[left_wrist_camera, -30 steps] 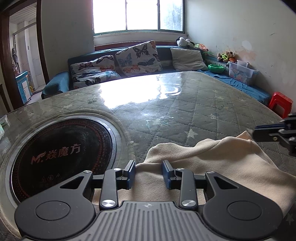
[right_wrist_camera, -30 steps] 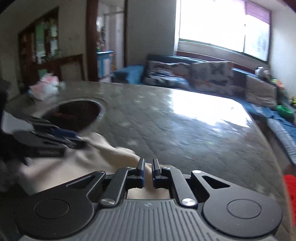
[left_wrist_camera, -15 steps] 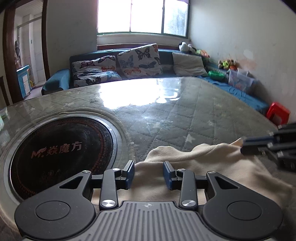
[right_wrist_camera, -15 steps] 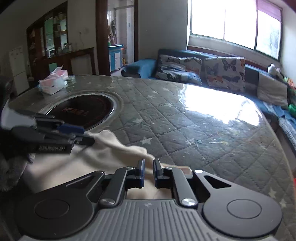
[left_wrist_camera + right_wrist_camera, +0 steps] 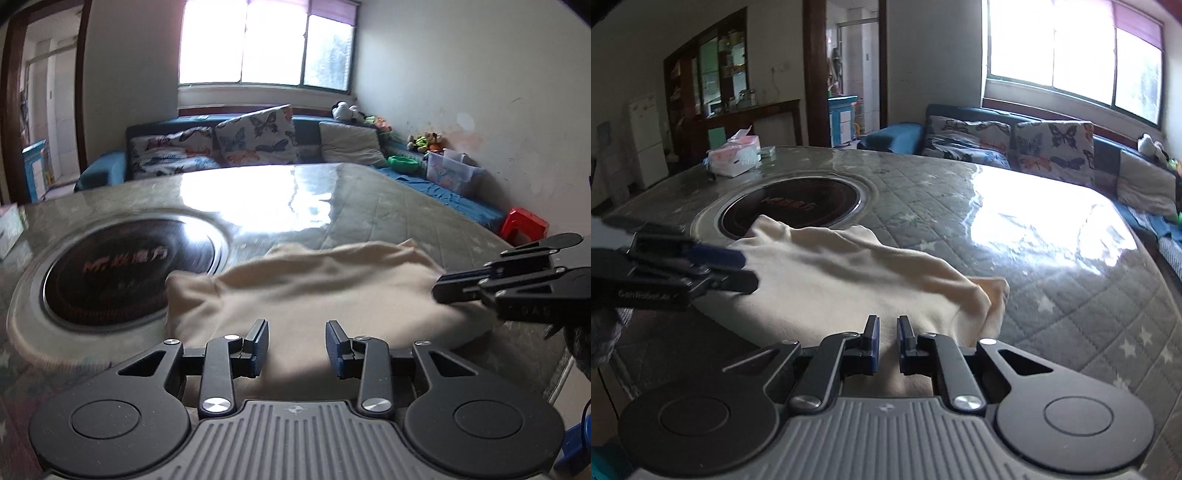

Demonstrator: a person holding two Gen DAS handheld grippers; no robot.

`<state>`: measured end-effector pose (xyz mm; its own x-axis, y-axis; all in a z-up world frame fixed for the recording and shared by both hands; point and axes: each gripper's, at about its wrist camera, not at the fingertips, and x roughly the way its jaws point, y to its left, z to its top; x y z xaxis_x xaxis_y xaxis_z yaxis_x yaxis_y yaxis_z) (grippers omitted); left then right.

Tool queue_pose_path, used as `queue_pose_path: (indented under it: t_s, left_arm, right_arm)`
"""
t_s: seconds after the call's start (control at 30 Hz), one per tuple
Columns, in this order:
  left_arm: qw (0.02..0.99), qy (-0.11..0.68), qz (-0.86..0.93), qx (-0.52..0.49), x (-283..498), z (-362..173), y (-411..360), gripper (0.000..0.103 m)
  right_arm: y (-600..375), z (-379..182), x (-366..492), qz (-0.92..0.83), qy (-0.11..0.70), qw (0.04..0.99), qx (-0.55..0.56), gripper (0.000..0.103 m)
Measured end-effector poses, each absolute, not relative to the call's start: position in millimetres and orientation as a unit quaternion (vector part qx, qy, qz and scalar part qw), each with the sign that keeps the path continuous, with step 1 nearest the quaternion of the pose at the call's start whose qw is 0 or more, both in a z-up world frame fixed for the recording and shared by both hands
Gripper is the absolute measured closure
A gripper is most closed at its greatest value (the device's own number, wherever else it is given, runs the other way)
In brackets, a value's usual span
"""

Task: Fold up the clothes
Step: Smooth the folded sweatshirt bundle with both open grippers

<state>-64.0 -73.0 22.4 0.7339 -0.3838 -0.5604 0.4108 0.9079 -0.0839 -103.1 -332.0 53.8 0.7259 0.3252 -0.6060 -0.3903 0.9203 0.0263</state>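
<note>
A cream cloth [image 5: 325, 291] [image 5: 842, 280] lies bunched on the quilted table [image 5: 388, 206] [image 5: 960, 206], its left end over the rim of a round black cooktop [image 5: 122, 273] [image 5: 798, 203]. My left gripper [image 5: 297, 343] hovers at the cloth's near edge, open, with nothing between its pads; the right wrist view has it [image 5: 750, 273] at the cloth's left side. My right gripper [image 5: 885, 334] is shut to a narrow slit over the near edge, no cloth visibly pinched. In the left wrist view its tips [image 5: 437, 293] reach the cloth's right end.
A pink tissue pack [image 5: 735, 158] sits at the table's far left. A sofa with butterfly cushions [image 5: 240, 147] runs behind the table under the window. A red stool [image 5: 522, 225] stands on the floor at the right. The table's front edge lies just under both grippers.
Both grippers have drawn back toward the table's front edge, so more of the cloth shows ahead of them. The left view has swung rightward and is blurred.
</note>
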Motion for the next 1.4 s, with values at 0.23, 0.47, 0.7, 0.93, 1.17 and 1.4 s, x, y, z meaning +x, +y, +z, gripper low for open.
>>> queue_pose_path:
  t_s: [0.23, 0.47, 0.7, 0.93, 1.17, 1.4]
  left_arm:
    - [0.933, 0.3, -0.2, 0.0, -61, 15, -61, 0.066]
    - [0.94, 0.289, -0.182, -0.02, -66, 27, -47, 0.065]
    - [0.939, 0.301, -0.167, -0.029, -65, 16, -43, 0.065]
    - [0.939, 0.298, -0.167, -0.02, -68, 21, -49, 0.065]
    - [0.937, 0.281, -0.205, -0.008, -78, 33, -73, 0.065]
    - [0.928, 0.297, -0.225, 0.013, -74, 19, -91, 0.065]
  right_arm:
    - [-340, 32, -107, 0.18, 0.325, 0.928, -0.037, 0.093]
    - [-338, 48, -117, 0.189, 0.31, 0.931, -0.044, 0.093]
    - [-317, 51, -126, 0.241, 0.306, 0.919, -0.058, 0.092]
    - [-313, 46, -129, 0.238, 0.307, 0.918, -0.081, 0.087]
    - [-298, 52, -135, 0.268, 0.294, 0.913, -0.086, 0.087]
    - [-308, 55, -141, 0.261, 0.294, 0.917, -0.069, 0.086]
